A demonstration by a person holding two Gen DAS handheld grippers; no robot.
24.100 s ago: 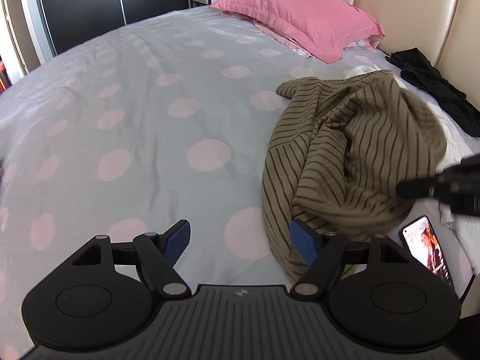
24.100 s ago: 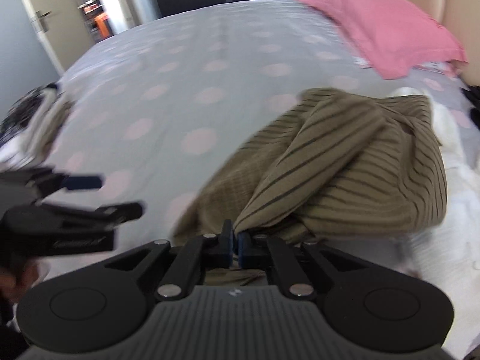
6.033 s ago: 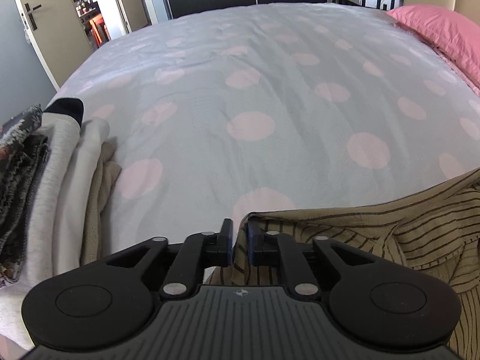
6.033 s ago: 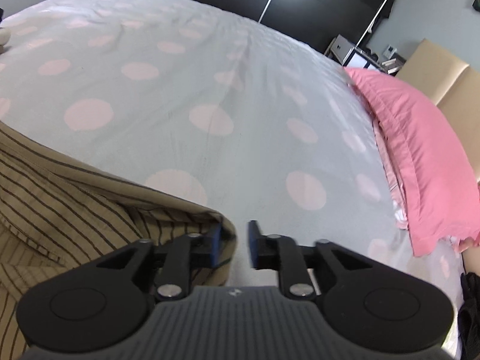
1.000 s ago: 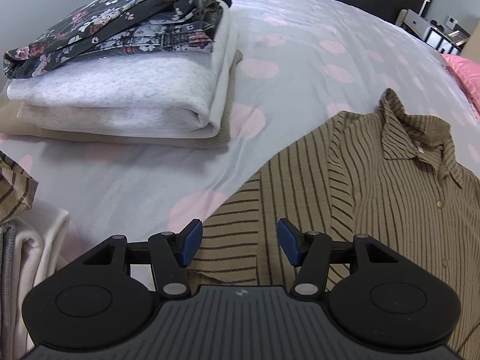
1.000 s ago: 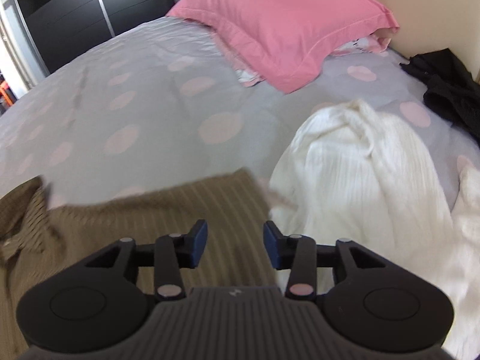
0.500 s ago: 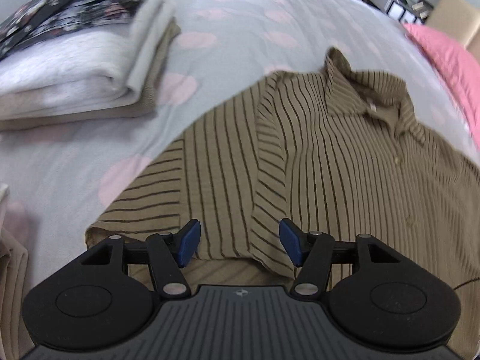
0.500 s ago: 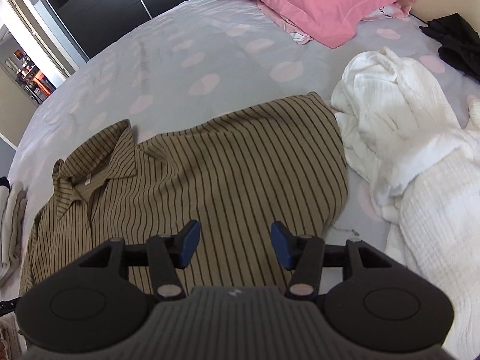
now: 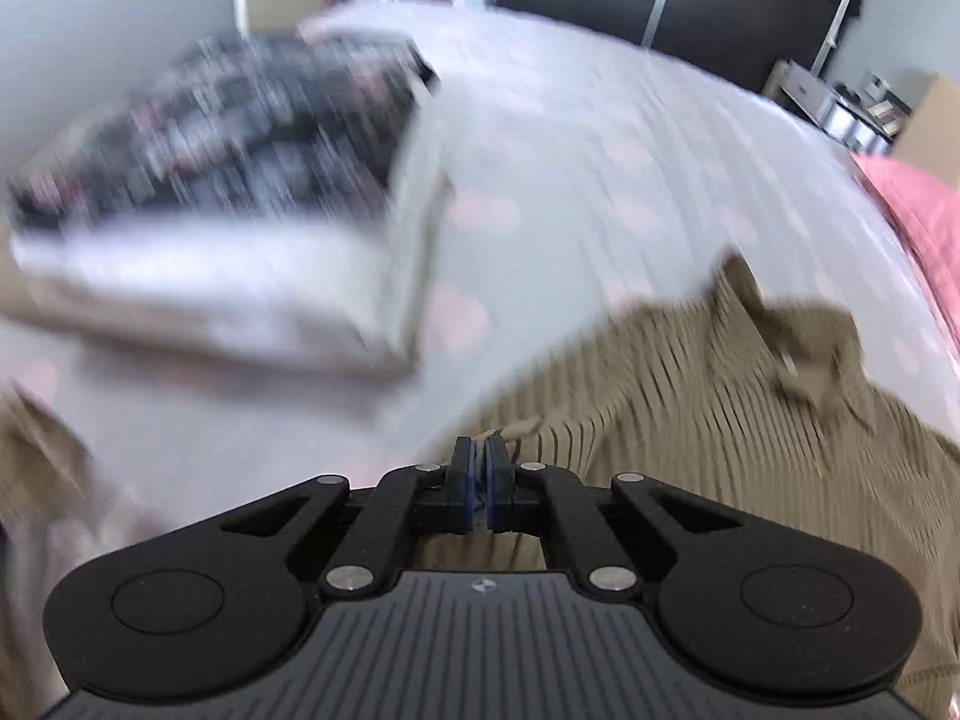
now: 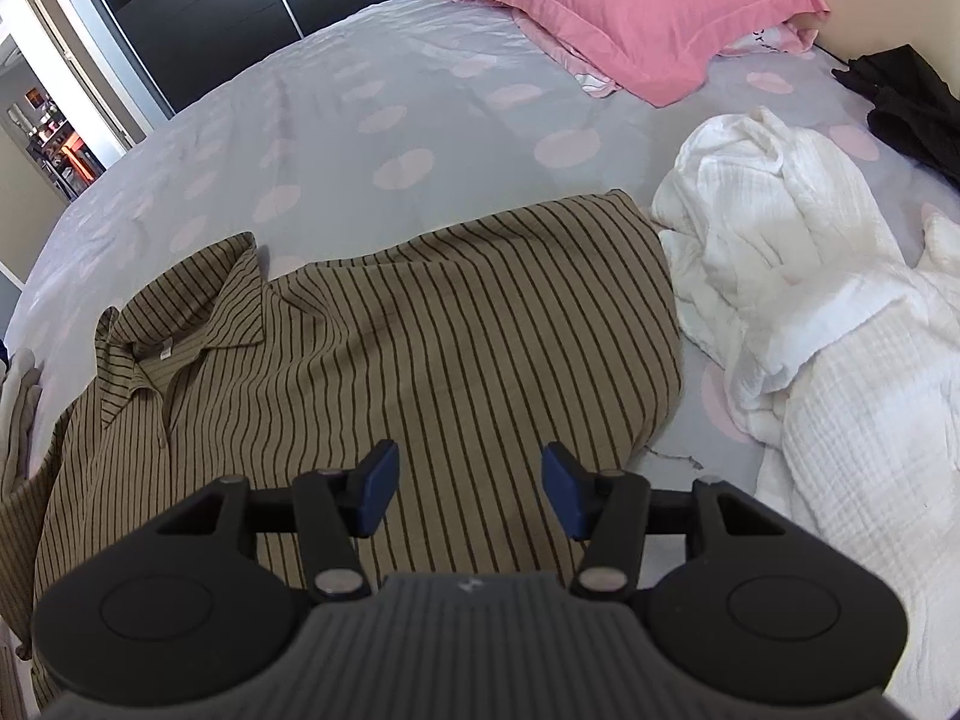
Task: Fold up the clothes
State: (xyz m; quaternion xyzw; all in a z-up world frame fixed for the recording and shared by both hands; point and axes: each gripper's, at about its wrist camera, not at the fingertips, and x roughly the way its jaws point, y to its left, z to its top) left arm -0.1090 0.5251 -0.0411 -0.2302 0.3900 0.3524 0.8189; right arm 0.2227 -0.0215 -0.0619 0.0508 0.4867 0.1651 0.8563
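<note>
An olive-brown striped collared shirt (image 10: 420, 348) lies spread front-up on the polka-dot bed, collar to the left. My right gripper (image 10: 469, 489) is open and empty, hovering over the shirt's lower right part. In the blurred left wrist view, my left gripper (image 9: 479, 468) is shut on the left edge of the shirt (image 9: 720, 420), with cloth pinched between the blue pads.
A stack of folded clothes (image 9: 228, 222) sits to the left of the shirt. A crumpled white garment (image 10: 828, 312) lies right of the shirt. A pink pillow (image 10: 618, 6) and a black garment (image 10: 906, 108) lie at the headboard end.
My left gripper has closed on the shirt's left edge and is moving, blurring its view. My right gripper has stayed open and shifted slightly over the shirt.
</note>
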